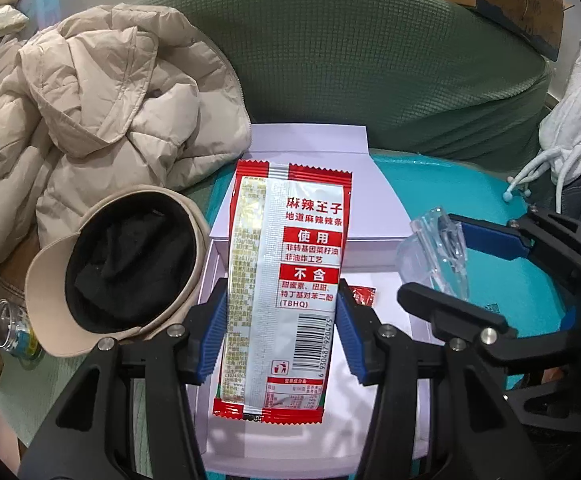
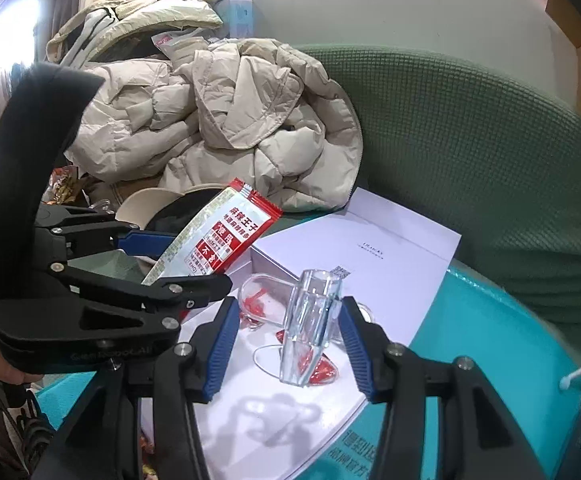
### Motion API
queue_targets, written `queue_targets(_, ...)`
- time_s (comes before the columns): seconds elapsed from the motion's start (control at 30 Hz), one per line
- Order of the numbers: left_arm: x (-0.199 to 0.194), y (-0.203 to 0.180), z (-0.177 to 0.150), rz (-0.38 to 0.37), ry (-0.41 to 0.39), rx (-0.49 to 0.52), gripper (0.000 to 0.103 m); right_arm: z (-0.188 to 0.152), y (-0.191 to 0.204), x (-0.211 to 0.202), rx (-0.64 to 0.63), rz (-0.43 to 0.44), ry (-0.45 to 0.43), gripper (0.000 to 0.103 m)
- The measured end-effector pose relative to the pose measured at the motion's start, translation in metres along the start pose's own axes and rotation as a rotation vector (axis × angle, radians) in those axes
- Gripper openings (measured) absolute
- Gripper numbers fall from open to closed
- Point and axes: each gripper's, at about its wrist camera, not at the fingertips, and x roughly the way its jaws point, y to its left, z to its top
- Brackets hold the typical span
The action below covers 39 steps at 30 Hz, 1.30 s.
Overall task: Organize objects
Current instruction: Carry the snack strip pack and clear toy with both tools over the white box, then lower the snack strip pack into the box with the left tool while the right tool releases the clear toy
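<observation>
Blue pads of the left gripper (image 1: 281, 330) are pinching a red and silver snack packet (image 1: 286, 280) by its two long edges, holding it upright above an open white box (image 1: 310, 432). In the right wrist view the same packet (image 2: 226, 236) is tilting out past the left gripper's black fingers. Beside it, the right gripper (image 2: 286, 346) is holding a clear plastic container (image 2: 310, 320) between its blue pads, jaws standing fairly narrow around it; from the left wrist view the container (image 1: 438, 248) is showing against the right gripper's far pad. Under it, inside the box, small red wrapped pieces (image 2: 322, 372) are lying near a clear lid. Box and its folded-back white lid (image 2: 390, 256) are resting on a teal surface (image 1: 490, 184). To the left, a beige cap (image 1: 102, 268) with a black lining is lying touching a crumpled beige puffer jacket (image 1: 110, 108), and a green textured cushion (image 1: 370, 52) is rising behind.
</observation>
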Motion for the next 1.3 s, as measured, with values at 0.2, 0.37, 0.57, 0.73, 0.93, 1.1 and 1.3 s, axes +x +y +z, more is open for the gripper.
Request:
queue_targets(0.2,0.029,0.006,-0.013,-0.019,0.065,-0.044,0.049,-0.012,-0.008,0.028,0.017,0.037,0.04,0.052)
queue_targets(0.37,0.043,0.009,-0.022,-0.014,0.081,-0.073,0.049,-0.023,-0.01,0.044,0.01,0.038,0.072,0.052)
queue_targets(0.57,0.059,0.008,-0.03,-0.015,0.113,-0.101,0.049,-0.035,-0.014,0.055,-0.008,0.077,0.091,0.052)
queue_targets(0.73,0.075,0.002,-0.035,-0.012,0.161,-0.111,0.049,-0.045,-0.021,0.066,0.0,0.113,0.124,0.052)
queue_targets(0.93,0.086,-0.006,-0.036,-0.039,0.201,-0.108,0.049,-0.052,-0.03,0.069,0.014,0.125,0.145,0.05)
queue_targets(1.1,0.093,-0.01,-0.039,-0.06,0.233,-0.115,0.049,-0.055,-0.035,0.068,0.023,0.133,0.15,0.049)
queue_targets(1.3,0.105,-0.005,-0.046,-0.06,0.286,-0.134,0.049,-0.057,-0.035,0.072,0.022,0.154,0.162,0.049)
